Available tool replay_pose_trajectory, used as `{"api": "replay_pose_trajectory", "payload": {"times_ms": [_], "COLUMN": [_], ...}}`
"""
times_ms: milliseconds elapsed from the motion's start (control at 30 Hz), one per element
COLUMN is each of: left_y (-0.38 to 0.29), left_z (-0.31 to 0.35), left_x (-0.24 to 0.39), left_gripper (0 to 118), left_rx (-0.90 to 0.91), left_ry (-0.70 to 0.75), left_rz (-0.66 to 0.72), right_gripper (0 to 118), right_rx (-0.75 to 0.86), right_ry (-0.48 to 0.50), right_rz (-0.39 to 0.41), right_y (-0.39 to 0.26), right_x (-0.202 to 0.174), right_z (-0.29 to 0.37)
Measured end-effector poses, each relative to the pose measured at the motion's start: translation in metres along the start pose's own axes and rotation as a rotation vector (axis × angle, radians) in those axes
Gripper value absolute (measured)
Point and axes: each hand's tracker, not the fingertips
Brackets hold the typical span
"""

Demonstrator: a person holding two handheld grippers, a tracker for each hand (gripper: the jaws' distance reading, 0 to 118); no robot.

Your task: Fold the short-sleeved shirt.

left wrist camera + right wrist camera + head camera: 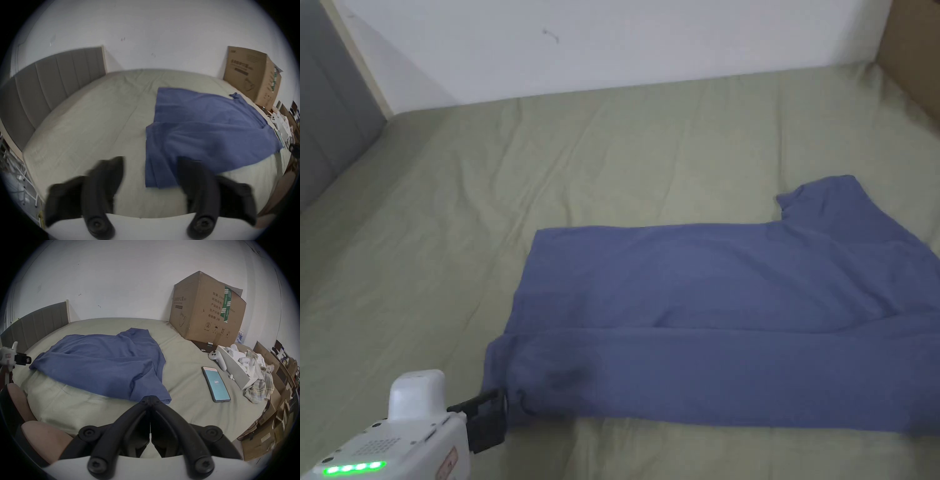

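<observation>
A blue short-sleeved shirt [712,325] lies flat on the green bed sheet [487,187], its near long edge folded over the body and one sleeve [837,200] pointing to the far right. My left gripper [494,412] hovers at the shirt's near left corner. In the left gripper view its jaws [151,162] stand open, wide apart, with the shirt's hem corner [155,175] lying between them on the sheet. My right gripper [150,398] is shut, its tips just in front of the near sleeve [151,386], with no cloth visible between them. The left gripper [28,360] also appears far left there.
A large cardboard box [206,309] stands at the bed's far right corner. A phone [215,383], white controllers [217,358], a white tray [235,369] and a plaid cloth [259,386] lie right of the shirt. A grey headboard [48,91] bounds the left side. A person's knees [40,438] are near.
</observation>
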Motion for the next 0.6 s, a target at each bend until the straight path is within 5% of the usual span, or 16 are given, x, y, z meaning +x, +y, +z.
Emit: {"api": "replay_pose_trajectory", "payload": {"times_ms": [100,200,267,400,533,567,600], "left_y": [0.002,-0.009,-0.006,0.001,0.006,0.005,0.007], "left_z": [-0.015,-0.022,-0.019,-0.015,0.001,0.005,0.007], "left_x": [0.008,0.028,0.032,0.037,0.041,0.041,0.039], "left_gripper": [77,40,5,4,4,4,4], "left_rx": [-0.034,-0.051,-0.018,-0.048,-0.023,-0.014,-0.005], "left_ry": [-0.030,-0.002,-0.008,0.003,-0.037,-0.031,-0.028], "left_rz": [0.001,-0.127,-0.147,-0.098,-0.116,-0.142,-0.155], "right_gripper": [0,0,0,0,0,5,26], "right_rx": [0.005,-0.001,-0.015,-0.056,-0.087,-0.090,-0.095], "right_ry": [0.026,0.030,0.038,0.036,0.063,0.053,0.033], "right_rz": [-0.005,0.009,0.019,0.041,-0.053,-0.051,-0.048], "right_y": [0.010,0.014,0.016,0.011,-0.003,-0.003,-0.006], "right_x": [-0.004,-0.007,-0.010,-0.008,0.014,0.018,0.024], "right_z": [0.000,-0.007,-0.014,-0.031,-0.051,-0.055,-0.061]}}
